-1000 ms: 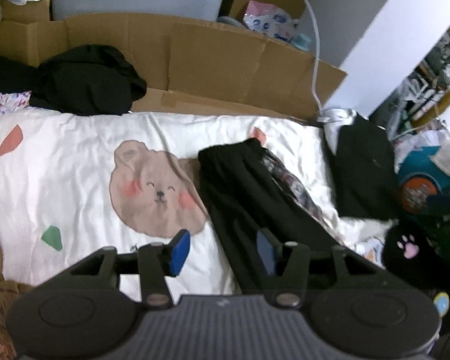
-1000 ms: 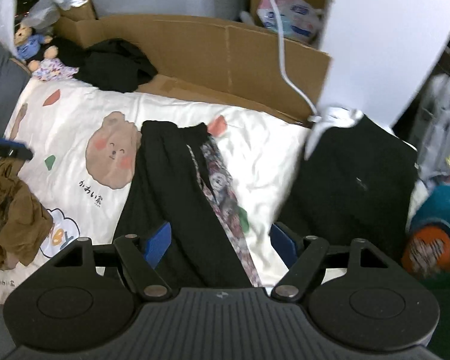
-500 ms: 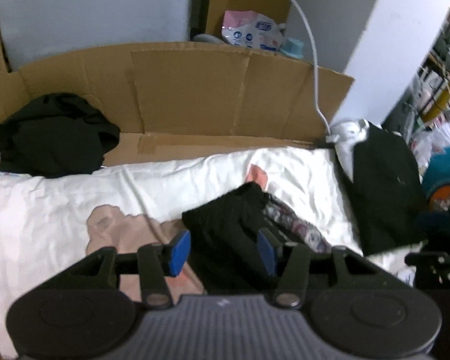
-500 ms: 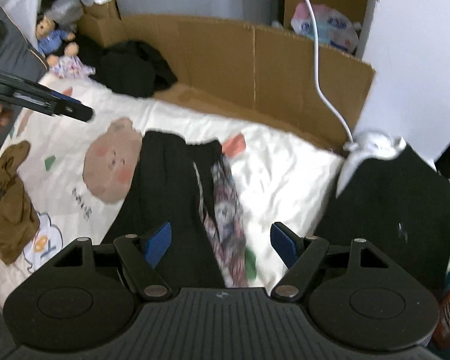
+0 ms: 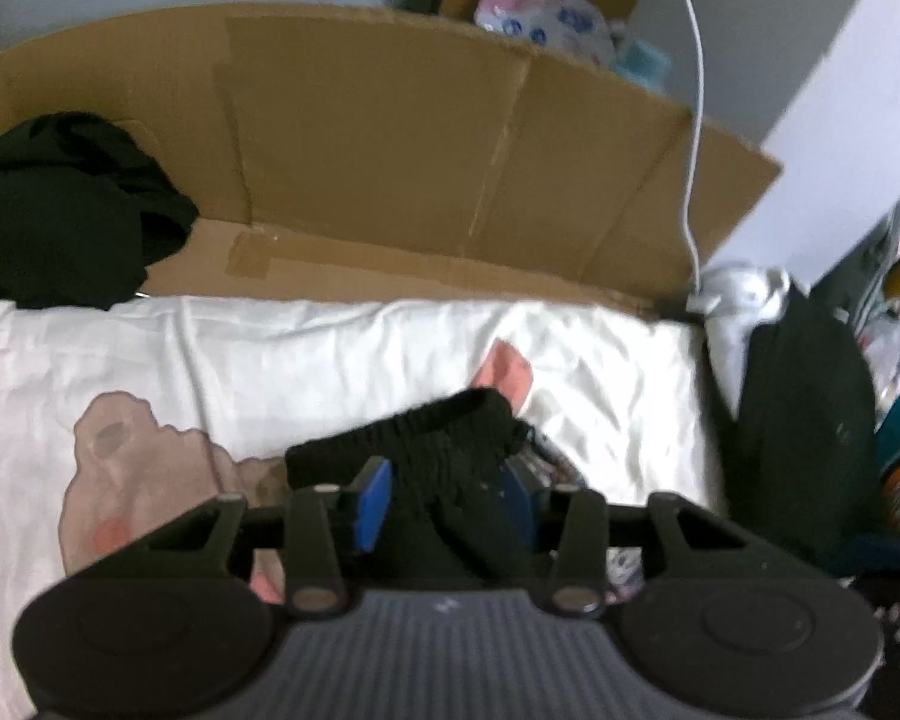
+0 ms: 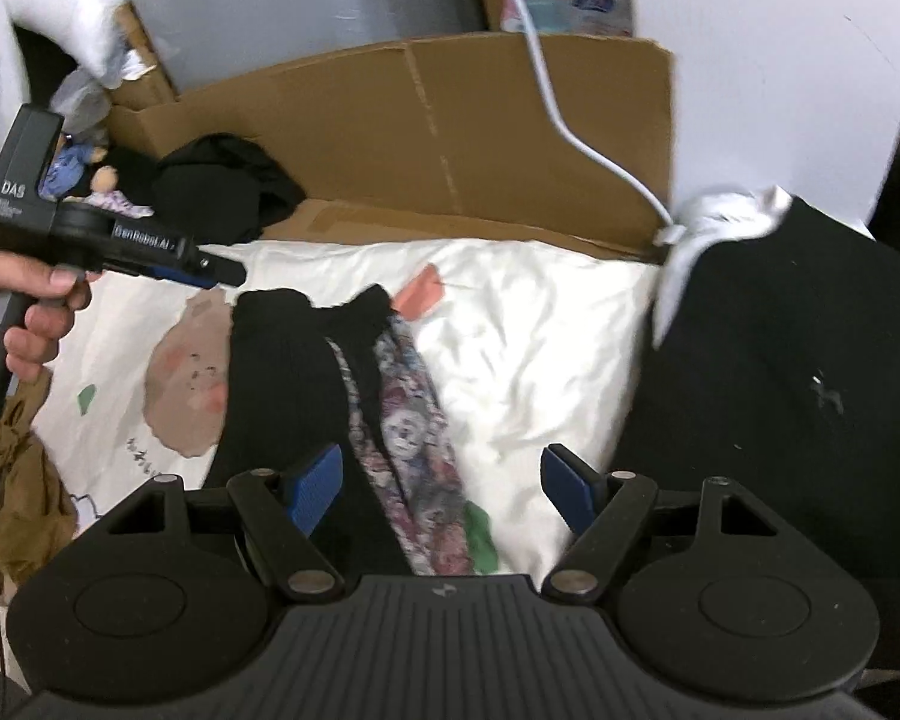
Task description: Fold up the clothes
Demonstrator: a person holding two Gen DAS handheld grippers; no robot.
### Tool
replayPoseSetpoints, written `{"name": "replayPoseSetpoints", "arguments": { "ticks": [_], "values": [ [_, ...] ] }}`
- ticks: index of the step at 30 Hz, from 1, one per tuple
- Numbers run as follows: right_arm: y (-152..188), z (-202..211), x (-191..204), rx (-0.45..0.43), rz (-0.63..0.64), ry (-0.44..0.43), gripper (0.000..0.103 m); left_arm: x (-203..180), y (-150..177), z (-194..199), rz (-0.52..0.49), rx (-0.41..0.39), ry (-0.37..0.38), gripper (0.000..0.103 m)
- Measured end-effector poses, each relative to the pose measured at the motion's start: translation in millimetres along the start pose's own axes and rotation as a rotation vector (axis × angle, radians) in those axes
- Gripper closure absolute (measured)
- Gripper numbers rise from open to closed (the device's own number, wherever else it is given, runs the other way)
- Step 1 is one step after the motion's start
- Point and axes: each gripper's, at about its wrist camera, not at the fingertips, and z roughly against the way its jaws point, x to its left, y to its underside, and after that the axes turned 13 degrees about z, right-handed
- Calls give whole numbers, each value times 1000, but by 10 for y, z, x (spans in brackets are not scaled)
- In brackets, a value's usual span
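- Left wrist view: the left gripper [image 5: 447, 495] has its two blue-padded fingers parted, with the ribbed waistband end of the long black knitted garment [image 5: 426, 438] lying between them; the jaws stand apart on either side of the cloth and are not pressed onto it, so it grips nothing.
- The black garment rests on the white bedsheet printed with a brown bear face [image 5: 150, 468], its waistband bunched and slightly raised, just below a pink patch printed on the sheet [image 5: 504, 369].
- Along the far edge of the sheet stands a creased brown cardboard panel [image 5: 438, 144], with a crumpled black cloth heap [image 5: 60, 210] at its left end.
- Right wrist view: at the far left a hand [image 6: 36, 312] holds the left gripper's black handle, its fingers reaching towards the top left corner of the black garment; whether they touch it cannot be told from here.
- The garment lies lengthwise down the sheet, narrow and folded along its length, with a strip of floral patterned fabric [image 6: 408, 414] showing along its right side.
- The right gripper [image 6: 444, 483] is wide open and empty, hovering over the lower part of the garment, its left pad above black cloth and its right pad above bare sheet.
- At the right lies a flat black fabric item [image 6: 780, 396], with a white cable [image 6: 546, 90] running down to its top corner.
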Motion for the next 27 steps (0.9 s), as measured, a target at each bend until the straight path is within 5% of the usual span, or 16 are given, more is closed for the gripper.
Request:
{"name": "replayPoseSetpoints", "arguments": {
  "ticks": [11, 16, 19, 23, 27],
  "values": [
    [372, -299, -63, 89, -31, -4, 26, -81, 142, -287, -79, 12, -39, 36],
    [435, -402, -8, 122, -19, -8, 26, -33, 199, -480, -105, 49, -56, 37],
    [460, -448, 15, 136, -14, -9, 26, -8, 241, -527, -128, 40, -59, 52],
    [494, -508, 45, 154, -7, -11, 26, 25, 256, -570, -138, 39, -78, 88],
    [519, -549, 78, 157, 5, -20, 26, 100, 217, -510, -113, 34, -27, 95]
  ]
}}
